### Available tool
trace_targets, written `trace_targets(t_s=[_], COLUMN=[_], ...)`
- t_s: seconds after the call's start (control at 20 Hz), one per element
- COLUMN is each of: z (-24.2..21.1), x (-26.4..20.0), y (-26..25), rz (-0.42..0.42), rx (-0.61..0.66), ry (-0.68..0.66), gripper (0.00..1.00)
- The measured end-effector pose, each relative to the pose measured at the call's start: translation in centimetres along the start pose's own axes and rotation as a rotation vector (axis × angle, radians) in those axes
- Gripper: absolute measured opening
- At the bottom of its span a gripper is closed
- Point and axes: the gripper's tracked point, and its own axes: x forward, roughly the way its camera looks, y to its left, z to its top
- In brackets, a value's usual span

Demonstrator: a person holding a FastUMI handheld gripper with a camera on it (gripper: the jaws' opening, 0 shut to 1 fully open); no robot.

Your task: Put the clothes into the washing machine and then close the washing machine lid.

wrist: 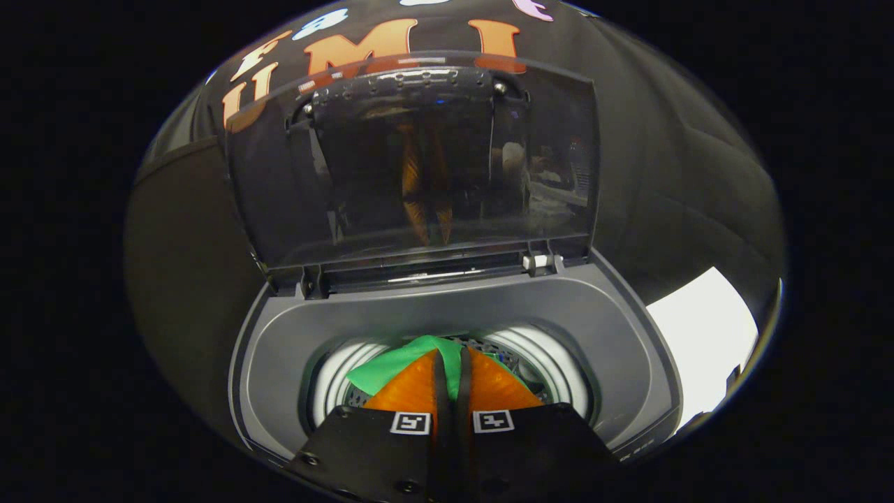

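While the gripper (448, 367) pointed down into the mouth of the grey top-loading washing machine (614, 335), its two fingers (412, 388) stood almost together with only a thin dark slit between them, and a fold of bright green cloth (391, 367) ran into that slit at the tips, so it appeared pinched there, though the actual contact was hard to make out. That garment lay just ahead of and beneath the fingertips, spreading away to one side over the perforated metal drum with its pale ring (552, 360), so it was already within the opening rather than on the rim. Beyond the drum, at the far edge of the machine, the smoky see-through plastic lid (419, 161) stood upright on its hinges (541, 263), straight ahead of the fingers. Judging from this, letting go would drop the cloth inside, and the lid would then need reaching forward and upward.
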Motion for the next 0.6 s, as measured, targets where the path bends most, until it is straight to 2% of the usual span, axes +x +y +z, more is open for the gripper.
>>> trace_targets(t_s=[0.35,0.6], z=[-2.1,-2.9], x=[1.5,1.4], y=[0.3,0.0], rz=[-0.031,-0.044], rx=[0.007,0.026], ry=[0.129,0.181], gripper=[0.09,0.15])
